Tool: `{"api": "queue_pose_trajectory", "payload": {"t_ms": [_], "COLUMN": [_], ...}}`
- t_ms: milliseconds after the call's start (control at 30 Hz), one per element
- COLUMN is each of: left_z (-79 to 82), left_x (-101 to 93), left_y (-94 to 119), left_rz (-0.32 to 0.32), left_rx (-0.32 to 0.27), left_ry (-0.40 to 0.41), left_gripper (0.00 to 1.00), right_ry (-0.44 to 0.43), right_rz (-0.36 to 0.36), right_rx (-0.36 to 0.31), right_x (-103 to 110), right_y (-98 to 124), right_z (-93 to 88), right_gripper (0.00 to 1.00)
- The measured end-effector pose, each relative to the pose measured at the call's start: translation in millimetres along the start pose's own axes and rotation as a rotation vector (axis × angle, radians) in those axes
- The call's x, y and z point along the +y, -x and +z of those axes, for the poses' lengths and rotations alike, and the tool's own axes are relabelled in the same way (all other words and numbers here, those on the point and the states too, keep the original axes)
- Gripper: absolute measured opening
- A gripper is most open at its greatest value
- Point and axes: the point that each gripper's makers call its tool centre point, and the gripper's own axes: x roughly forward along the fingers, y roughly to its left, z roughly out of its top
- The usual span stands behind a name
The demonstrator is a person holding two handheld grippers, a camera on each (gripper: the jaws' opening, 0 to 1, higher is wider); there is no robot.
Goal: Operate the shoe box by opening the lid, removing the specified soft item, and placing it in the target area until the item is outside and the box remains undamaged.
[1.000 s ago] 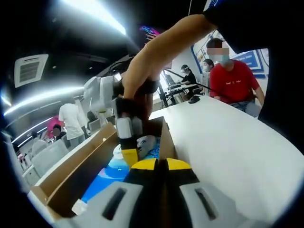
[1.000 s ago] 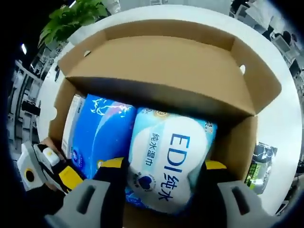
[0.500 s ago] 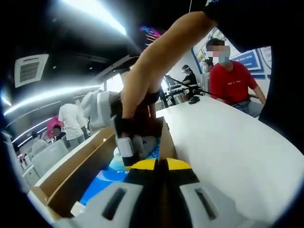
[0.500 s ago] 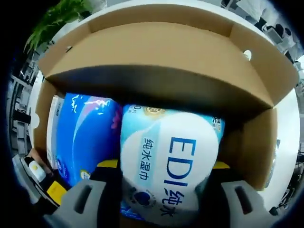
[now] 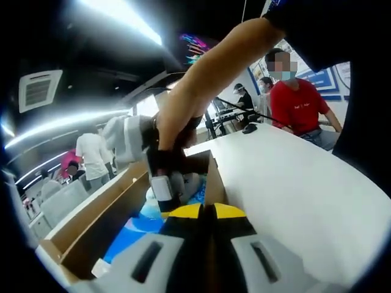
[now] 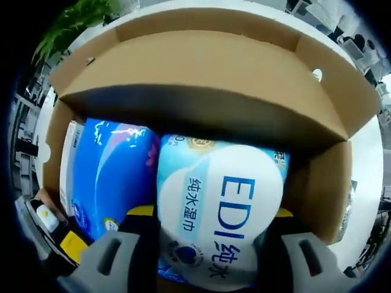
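standing upright between right gripper (image 6: 211, 241) fingers, wipes pack (image 6: 220, 207).

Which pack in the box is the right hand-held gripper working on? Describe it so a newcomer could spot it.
Look inside the open brown cardboard box on the white table. Two soft packs lie side by side; the right hand-held gripper has its jaws on either side of the pale blue-and-white pack printed "EDI", not the deep blue glossy pack beside it.
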Motion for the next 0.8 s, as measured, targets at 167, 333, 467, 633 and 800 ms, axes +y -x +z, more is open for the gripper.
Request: {"api": "queue_pose_trajectory", "payload": {"t_ms": [167, 333, 467, 633, 800], "left_z": [-1.1, -1.9, -1.5, -1.3, -1.1], "left_x": [0.6, 1.8, 1.8, 1.9, 1.4], "left_y": [0.4, 0.1, -0.2, -0.1, 0.0], "left_rz": [0.000, 0.001, 0.001, 0.002, 0.002], "left_rx": [-0.001, -0.001, -0.002, -0.002, -0.001], "left_ry": [0.001, 0.002, 0.002, 0.002, 0.000], "left_gripper": [0.05, 0.05, 0.05, 0.05, 0.05], "right_ry": [-0.003, -0.005, 0.003, -0.013, 0.000], "right_rz": [-0.002, 0.005, 0.013, 0.031, 0.049], "right_rx": [0.000, -0.010, -0.027, -0.050, -0.071], "right_x": [1.3, 0.2, 1.0, -2.7, -4.5], "right_y": [2.4, 12.9, 26.2, 39.5, 55.2], "right_z": [-0.4, 3.0, 5.8, 13.7, 20.9], "right_gripper": [0.65, 0.65, 0.65, 0.65, 0.65]}}
